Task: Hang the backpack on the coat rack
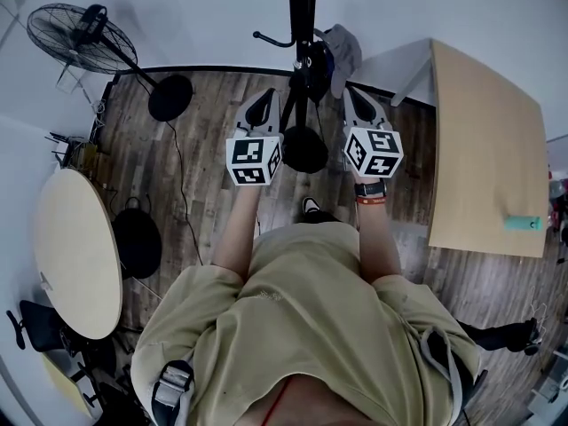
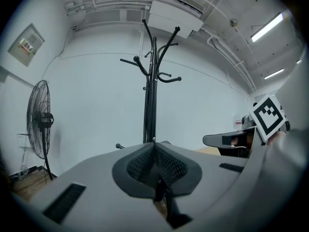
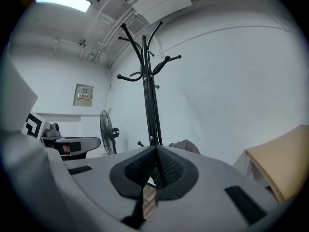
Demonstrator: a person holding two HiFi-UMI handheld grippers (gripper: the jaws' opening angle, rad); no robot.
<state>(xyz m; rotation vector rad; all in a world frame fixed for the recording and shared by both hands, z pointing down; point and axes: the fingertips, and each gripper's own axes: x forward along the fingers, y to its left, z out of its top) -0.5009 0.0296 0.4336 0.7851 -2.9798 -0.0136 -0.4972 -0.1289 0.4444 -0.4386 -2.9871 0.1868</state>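
Standing over a dark wood-plank floor [image 1: 204, 140], in a loose beige shirt [image 1: 302, 309], both forearms stretched forward. Left hand-held gripper [image 1: 264, 105] just left of the black metal coat rack [image 1: 302, 7], right hand-held gripper [image 1: 355, 100] just right of it, both held about level, marker cubes turned up toward the head view.

Left jaws pressed together, ribbed pads meeting in one line in the left gripper view. Right jaws likewise closed pad to pad in the right gripper view. No telling from either view of any strap or cloth caught in that seam.

Grey-and-black fabric backpack [image 1: 340, 53] close against the right side of the rack's pole, right at the tip of the right hand-held gripper and near the left one's. In the right gripper view, only a grey hump of it peeking over the closed jaws, beside the pole. Its support hidden by the jaws. Upper hooks of the rack curving out well above both grippers. Round black base [image 1: 304, 149] of the rack on the floor between the two cubes.

Off to the left, a black pedestal fan [image 1: 80, 32] by the white wall and a round pale-wood table [image 1: 75, 256]. To the right, a rectangular pale-wood table [image 1: 484, 131] with a small teal object [image 1: 522, 224] near its front edge. Black watch [image 1: 370, 189] on the right wrist.
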